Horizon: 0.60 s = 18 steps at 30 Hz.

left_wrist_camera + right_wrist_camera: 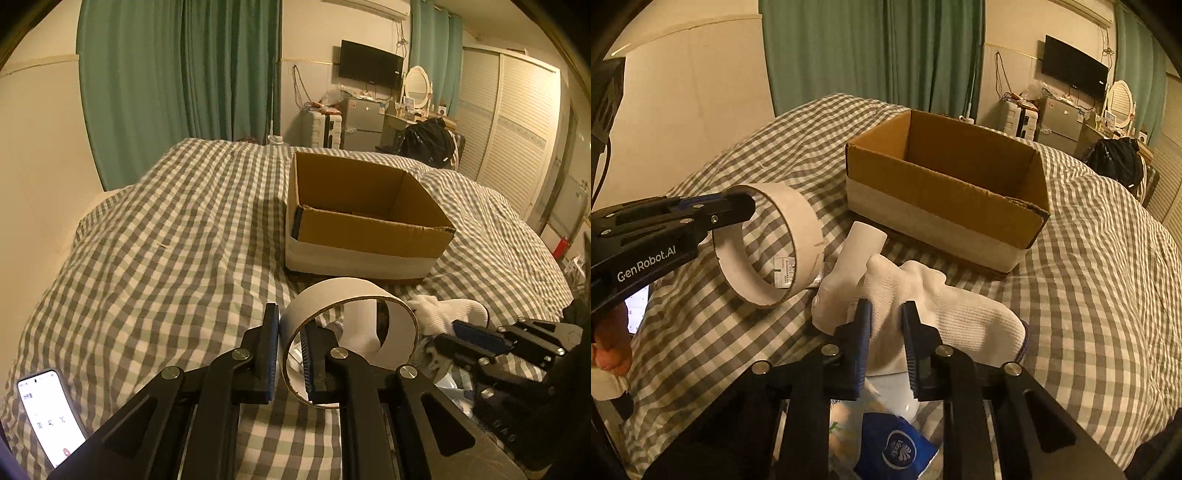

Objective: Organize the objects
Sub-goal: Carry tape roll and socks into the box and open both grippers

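Note:
My left gripper (291,332) is shut on the wall of a white cardboard tape ring (351,295), one finger inside and one outside, and holds it above the checked bedspread; the ring also shows in the right wrist view (798,221). My right gripper (886,325) straddles a white knit glove (942,306) that lies over a white sock (849,266); its jaws stand close against the fabric. An open, empty cardboard box (369,236) sits just beyond on the bed, and it shows too in the right wrist view (942,192).
A blue tissue pack (897,446) and a white item lie under my right gripper. A lit phone (48,413) lies at the bed's near left. Green curtains, a wall, a wardrobe and cluttered furniture surround the bed (166,229).

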{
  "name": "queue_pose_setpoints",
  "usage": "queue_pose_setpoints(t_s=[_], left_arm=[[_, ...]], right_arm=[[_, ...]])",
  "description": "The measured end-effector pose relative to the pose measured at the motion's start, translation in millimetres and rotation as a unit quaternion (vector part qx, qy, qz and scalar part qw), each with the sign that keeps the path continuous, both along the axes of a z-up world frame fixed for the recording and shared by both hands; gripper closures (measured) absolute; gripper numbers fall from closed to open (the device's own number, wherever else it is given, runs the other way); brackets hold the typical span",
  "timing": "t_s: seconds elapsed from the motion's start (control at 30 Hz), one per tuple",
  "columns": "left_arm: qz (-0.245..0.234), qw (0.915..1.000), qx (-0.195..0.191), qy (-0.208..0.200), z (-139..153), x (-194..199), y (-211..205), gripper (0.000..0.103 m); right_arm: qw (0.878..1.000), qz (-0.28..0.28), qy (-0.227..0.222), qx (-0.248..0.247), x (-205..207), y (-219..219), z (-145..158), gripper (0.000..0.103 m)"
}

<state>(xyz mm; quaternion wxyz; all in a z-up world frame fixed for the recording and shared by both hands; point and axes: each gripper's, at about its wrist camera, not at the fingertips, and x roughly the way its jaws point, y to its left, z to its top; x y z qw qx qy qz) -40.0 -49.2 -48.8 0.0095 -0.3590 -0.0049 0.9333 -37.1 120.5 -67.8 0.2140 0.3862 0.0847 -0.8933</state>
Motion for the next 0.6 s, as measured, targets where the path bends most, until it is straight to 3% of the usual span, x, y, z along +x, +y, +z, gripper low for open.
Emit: queue_pose_setpoints(t_s=[0.17,0.23,0.4,0.6], left_arm=[[-0.001,1.0000,-0.001,0.009,11.3,-5.0,-1.5,0.091],[-0.006,0.9999,0.003,0.016,19.4,-11.4,0.5,0.091],[-0.015,0.9993,-0.004,0.032,35.6,-27.9,9.2,0.091],[-0.021,0.9990,-0.010,0.038,50.7,-49.9,18.0,0.091]], right_arm=[[0.999,-0.008,0.035,-0.010,4.6,6.3,26.5,0.093],[0.999,-0.008,0.050,-0.014,3.1,9.2,41.4,0.101],[0.998,-0.009,0.066,-0.013,-10.7,12.1,66.6,0.101],[0.997,-0.006,0.067,-0.021,-21.3,20.3,76.4,0.101]])
